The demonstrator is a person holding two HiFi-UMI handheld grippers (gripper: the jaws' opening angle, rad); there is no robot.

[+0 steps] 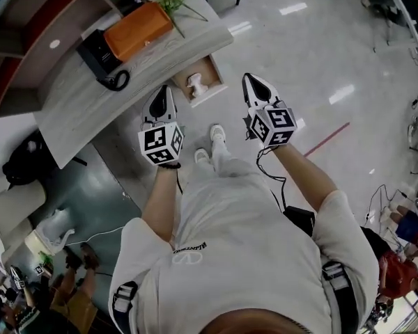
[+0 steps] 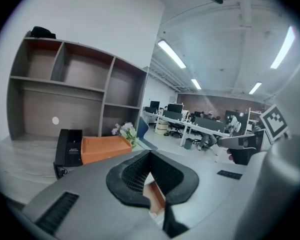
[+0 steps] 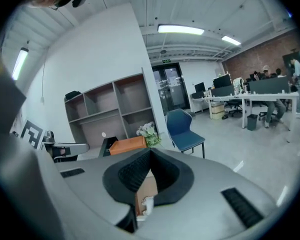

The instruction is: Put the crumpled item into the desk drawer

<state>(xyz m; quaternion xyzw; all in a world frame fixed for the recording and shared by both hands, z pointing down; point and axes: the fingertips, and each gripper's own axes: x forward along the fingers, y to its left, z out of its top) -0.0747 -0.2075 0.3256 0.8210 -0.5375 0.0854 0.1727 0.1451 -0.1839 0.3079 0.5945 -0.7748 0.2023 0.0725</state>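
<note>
Under the curved edge of the desk (image 1: 90, 110), the open drawer (image 1: 213, 66) holds the white crumpled item (image 1: 196, 84), so the drop looks done. The left gripper (image 1: 163, 97) and right gripper (image 1: 253, 83) hover above, tongs pressed together, empty. If closing follows, I'd push the front squarely.

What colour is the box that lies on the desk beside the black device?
The box is orange; the head view shows it best.
</note>
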